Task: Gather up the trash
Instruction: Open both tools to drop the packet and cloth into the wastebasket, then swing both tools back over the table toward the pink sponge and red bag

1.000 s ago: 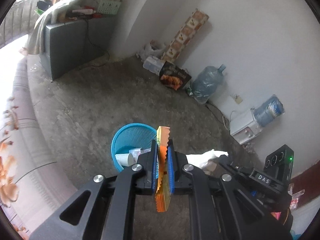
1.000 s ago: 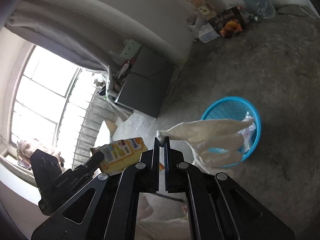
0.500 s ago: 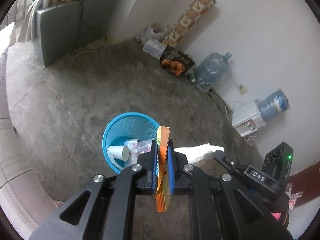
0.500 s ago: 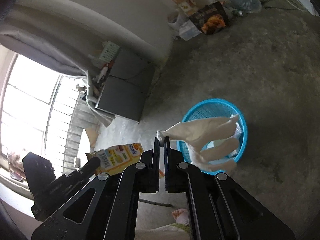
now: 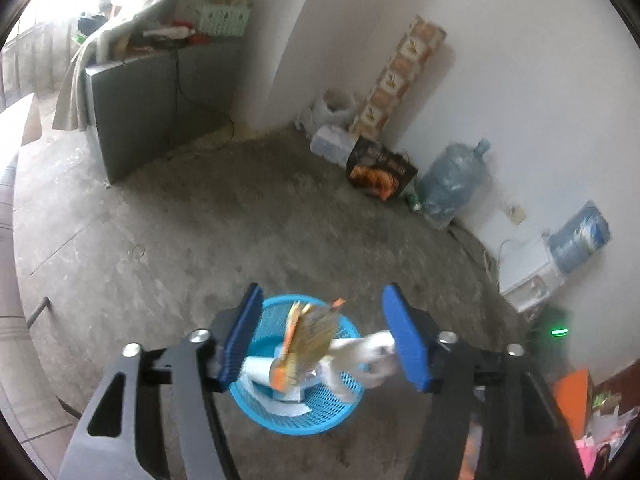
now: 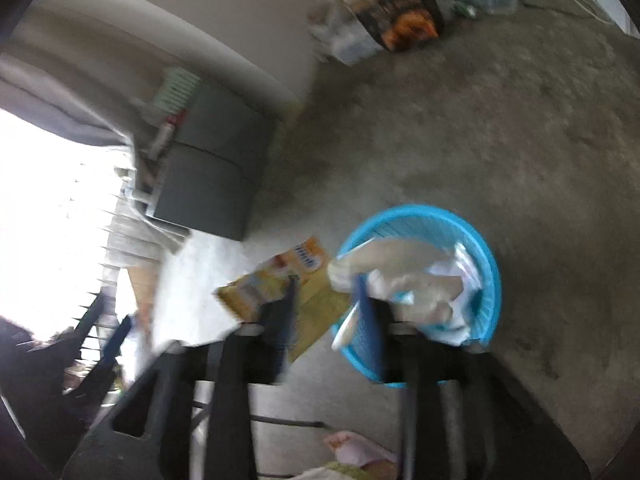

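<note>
Releasing both items over the round blue plastic mesh basket (image 5: 298,408), I am opening both sets of jaws. A second ago the left gripper (image 5: 320,342) was clamped on the flat orange-and-yellow foil snack wrapper (image 5: 306,344); now its blue pads stand wide apart and the wrapper hangs loose between them, above the basket, touching neither pad. The right gripper (image 6: 324,304) pinched the limp white rubber glove (image 6: 394,264) before; its jaws are now part open, and the glove drapes across the basket rim, against one pad. I judge this delivery almost complete. The basket is rigid openwork and already holds crumpled white paper; it stands on the rough grey concrete floor (image 5: 240,220).
</note>
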### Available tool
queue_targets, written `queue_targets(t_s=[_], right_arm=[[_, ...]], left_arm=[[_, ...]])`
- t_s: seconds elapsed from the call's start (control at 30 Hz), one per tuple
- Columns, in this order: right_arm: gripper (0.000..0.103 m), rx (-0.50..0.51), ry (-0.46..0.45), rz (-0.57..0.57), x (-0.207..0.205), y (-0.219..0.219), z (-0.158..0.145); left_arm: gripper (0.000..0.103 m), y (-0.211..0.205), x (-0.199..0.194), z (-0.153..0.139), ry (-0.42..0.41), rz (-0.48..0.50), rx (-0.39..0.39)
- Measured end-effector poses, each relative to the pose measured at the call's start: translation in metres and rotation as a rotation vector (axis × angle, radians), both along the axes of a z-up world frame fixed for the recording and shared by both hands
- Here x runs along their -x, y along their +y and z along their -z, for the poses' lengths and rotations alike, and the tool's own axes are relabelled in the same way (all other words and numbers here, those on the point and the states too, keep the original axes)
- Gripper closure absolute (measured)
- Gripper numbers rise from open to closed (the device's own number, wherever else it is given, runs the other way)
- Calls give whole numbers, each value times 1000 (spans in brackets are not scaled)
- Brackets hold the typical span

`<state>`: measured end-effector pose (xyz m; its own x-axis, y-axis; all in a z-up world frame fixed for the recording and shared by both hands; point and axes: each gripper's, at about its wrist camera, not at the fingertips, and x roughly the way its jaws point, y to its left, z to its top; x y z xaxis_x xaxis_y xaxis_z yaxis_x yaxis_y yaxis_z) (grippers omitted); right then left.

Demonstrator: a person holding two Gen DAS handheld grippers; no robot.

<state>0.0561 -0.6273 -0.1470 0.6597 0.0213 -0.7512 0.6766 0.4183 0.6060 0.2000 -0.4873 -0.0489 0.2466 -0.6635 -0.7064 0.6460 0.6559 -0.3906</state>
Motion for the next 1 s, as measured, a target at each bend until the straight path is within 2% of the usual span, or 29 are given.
queue_targets(t_s=[0.07,0.2,0.37,0.47,0.6,0.67,0.83,1.0], right_arm=[[61,-17,35,10,6,4,14],[59,-44,34,1,27,19,23],[54,-51,46,-39,55,50,27],[52,-66,50,-53,64,66,25],[47,-55,24,-108,72,89,3],[41,-31,2,-137,71,100,-12],[34,21,-79,-237,69,129,-57],[32,47,-142,-362,57,166,-88]], left_arm=[[33,8,1,-5,-7,-4,-2],[31,28,-2,-16,-11,-34,-25],[31,69,-7,-39,60,-134,-1],[31,92,-3,-56,63,-157,19],[27,123,10,-80,32,-152,28],[25,140,21,-91,12,-135,23],[20,190,48,-110,-59,-75,-23],[20,269,66,-120,-129,-118,-53]])
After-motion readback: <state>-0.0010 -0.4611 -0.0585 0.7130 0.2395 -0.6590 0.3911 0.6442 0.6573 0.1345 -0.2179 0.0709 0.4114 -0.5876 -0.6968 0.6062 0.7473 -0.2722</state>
